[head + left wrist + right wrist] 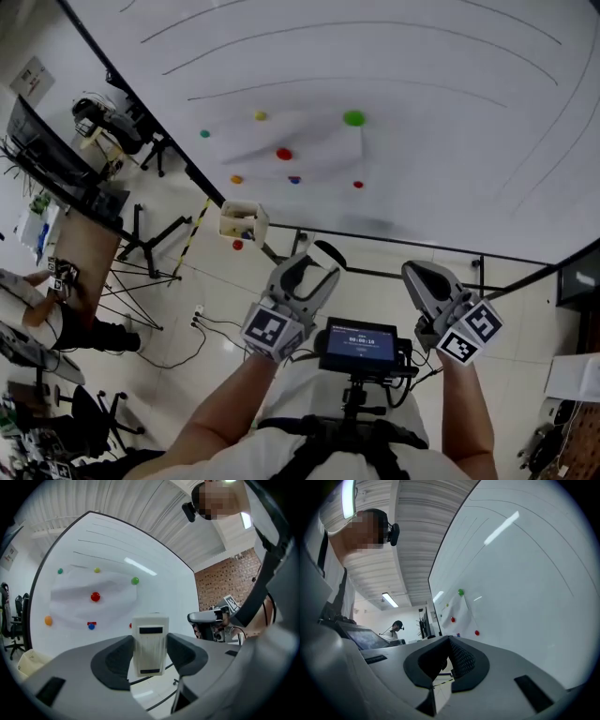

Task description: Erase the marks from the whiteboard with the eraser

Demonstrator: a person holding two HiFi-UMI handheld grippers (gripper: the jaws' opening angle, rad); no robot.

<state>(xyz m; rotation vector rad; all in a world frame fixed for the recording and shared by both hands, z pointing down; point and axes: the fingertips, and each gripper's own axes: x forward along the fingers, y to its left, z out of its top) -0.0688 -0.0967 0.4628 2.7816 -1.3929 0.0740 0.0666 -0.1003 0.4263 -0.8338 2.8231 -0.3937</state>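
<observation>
The whiteboard (441, 141) fills the upper head view. Thin dark curved marks (375, 84) run across it. My left gripper (317, 262) hangs below the board's lower edge, shut on the white eraser (327, 253). In the left gripper view the eraser (150, 644) stands upright between the two dark pads (115, 660), with the board (117, 550) and its marks (108, 541) beyond. My right gripper (419, 274) is level with the left, a little to its right, and apart from the board. Its jaws (449, 645) are shut with nothing between them.
Coloured magnets, such as a green one (353, 118) and a red one (284, 154), pin a pale sheet (291, 141) to the board. A small white box (243, 221) hangs at the board's lower left. Stand legs, a tripod (141, 248), a desk (56, 164) and a seated person (37, 319) are at left.
</observation>
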